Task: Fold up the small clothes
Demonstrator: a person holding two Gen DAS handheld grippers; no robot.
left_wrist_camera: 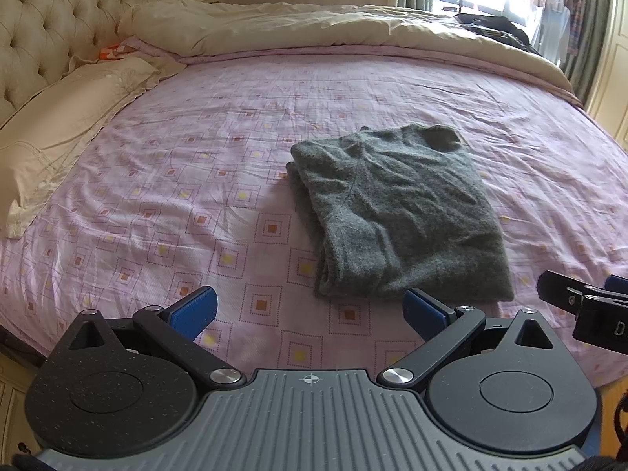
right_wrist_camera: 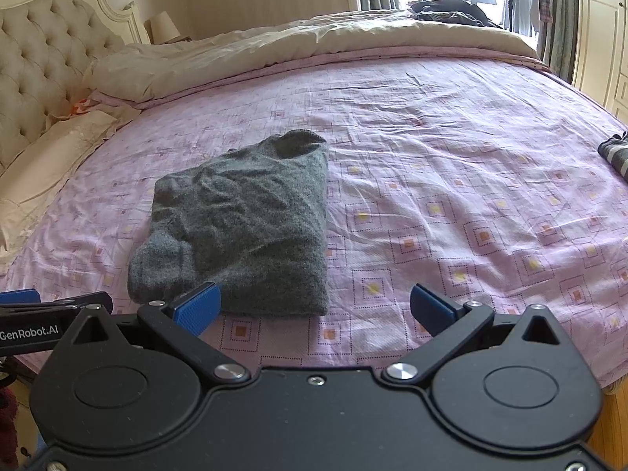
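A grey woolly sweater (left_wrist_camera: 396,212) is seen lying on the pink patterned bed sheet (left_wrist_camera: 176,180), near the front edge of the bed. It is already folded into a thick, neat block, with the neck hole at the far end.

The left gripper (left_wrist_camera: 310,310) is held wide apart and nothing is gripped in it. It hangs above the sheet, just in front of the sweater's near edge. The right gripper (right_wrist_camera: 314,308) is spread wide too, and nothing is gripped in it either. Its left blue pad is seen over the near edge of the sweater, though it cannot be told if the wool is touched.

The sweater is judged to be soft, floppy and light. It is fuzzy, so it is not likely to slip from the pads. It will sag and may come unfolded if it is picked up by one corner only. A better hold would be taken on the thick folded edge, with all the layers pinched together, one gripper at each end.

The sheet is soft and a bit wrinkled, so it could be pinched by mistake. A cream duvet (left_wrist_camera: 314,27) is bunched along the far side, by a padded headboard (left_wrist_camera: 51,19). A striped cloth (right_wrist_camera: 616,155), perhaps another garment, is seen at the right edge. A bright window with curtains is at the back.
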